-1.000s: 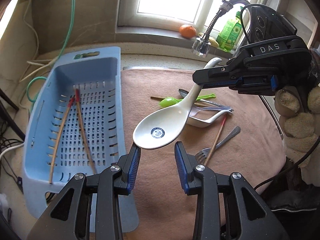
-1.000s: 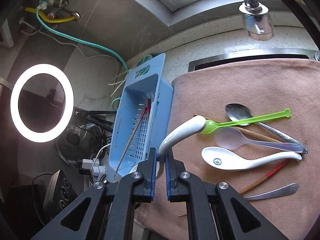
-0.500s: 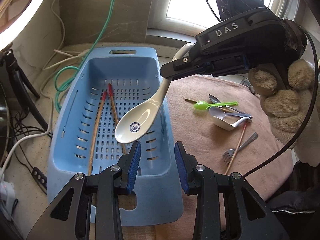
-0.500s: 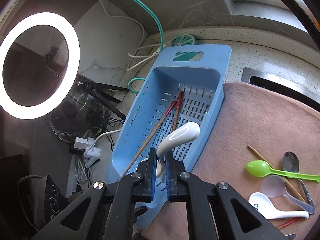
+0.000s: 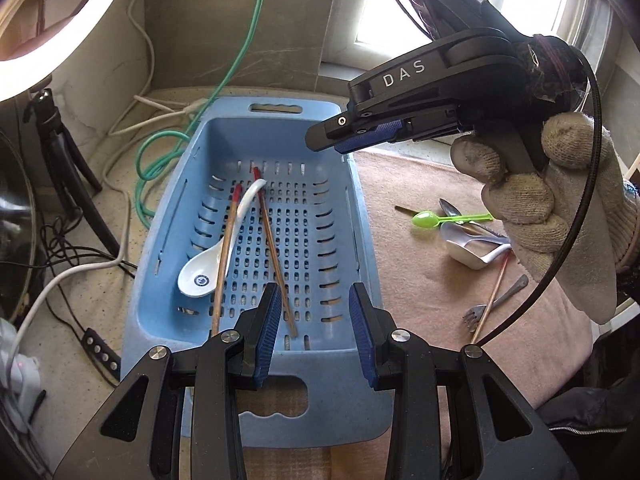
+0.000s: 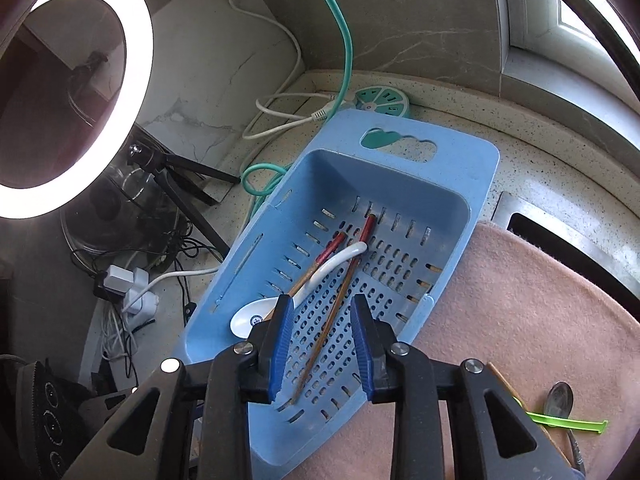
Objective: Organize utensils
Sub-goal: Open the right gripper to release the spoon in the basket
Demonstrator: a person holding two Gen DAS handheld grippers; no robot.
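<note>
A white ceramic spoon (image 5: 208, 264) (image 6: 320, 276) lies in the blue slotted basket (image 5: 360, 240) (image 6: 460, 168), across two red-tipped chopsticks (image 5: 272, 248) (image 6: 340, 300). My right gripper (image 6: 322, 320) (image 5: 340, 140) hovers over the basket, its jaws opening with nothing between them. My left gripper (image 5: 314, 312) stands open and empty above the basket's near end. On the pink cloth (image 5: 420, 280) lie a green plastic spoon (image 5: 428, 219), another white spoon (image 5: 472, 254), a metal spoon (image 6: 560, 398), a fork (image 5: 492, 308) and a chopstick (image 5: 494, 292).
A lit ring light (image 6: 132, 92) on a tripod stands at the left. Cables, a green hose (image 5: 236, 64) and a round power strip (image 6: 384, 100) lie behind the basket. A sink edge (image 6: 560, 236) borders the cloth.
The right gripper carried the white spoon leftward over the basket, then opened its jaws; the spoon now lies inside the basket. The left gripper shifted left over the basket.
</note>
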